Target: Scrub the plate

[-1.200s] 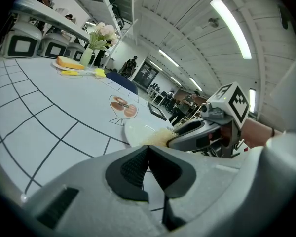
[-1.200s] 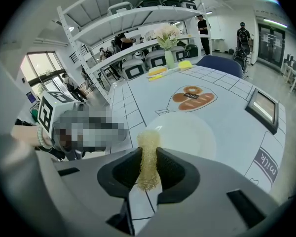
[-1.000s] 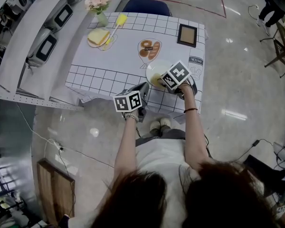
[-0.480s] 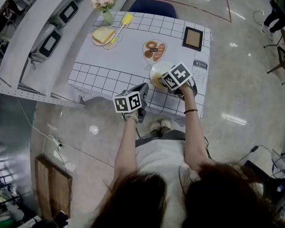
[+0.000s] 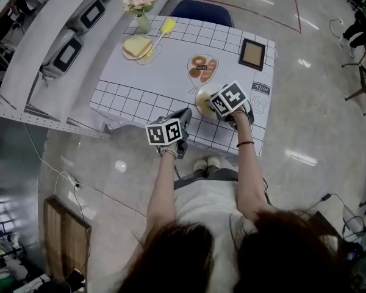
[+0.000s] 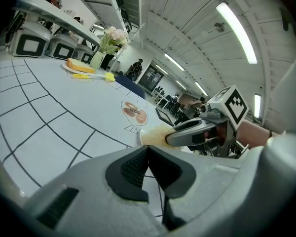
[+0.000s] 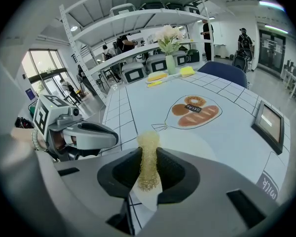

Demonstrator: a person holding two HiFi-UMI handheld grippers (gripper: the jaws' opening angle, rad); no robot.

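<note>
While the round white plate (image 7: 200, 144) lies flat near the front edge of the grid-patterned white table (image 5: 146, 84), the right tongs (image 7: 148, 171) pinch a yellow mesh scrubber (image 7: 148, 149) whose tip pokes out over the plate. Over to the left tongs (image 6: 147, 163): pressed together, nothing between them, at the table's front edge near the plate.

Right gripper (image 5: 215, 107) is covering most of the plate (image 5: 199, 96) near the bench's (image 5: 158, 84) front edge in the head view; the lower end of the yellow scrubber (image 7: 148, 154) is sitting hidden behind the clamping fingers (image 7: 175, 174).
</note>
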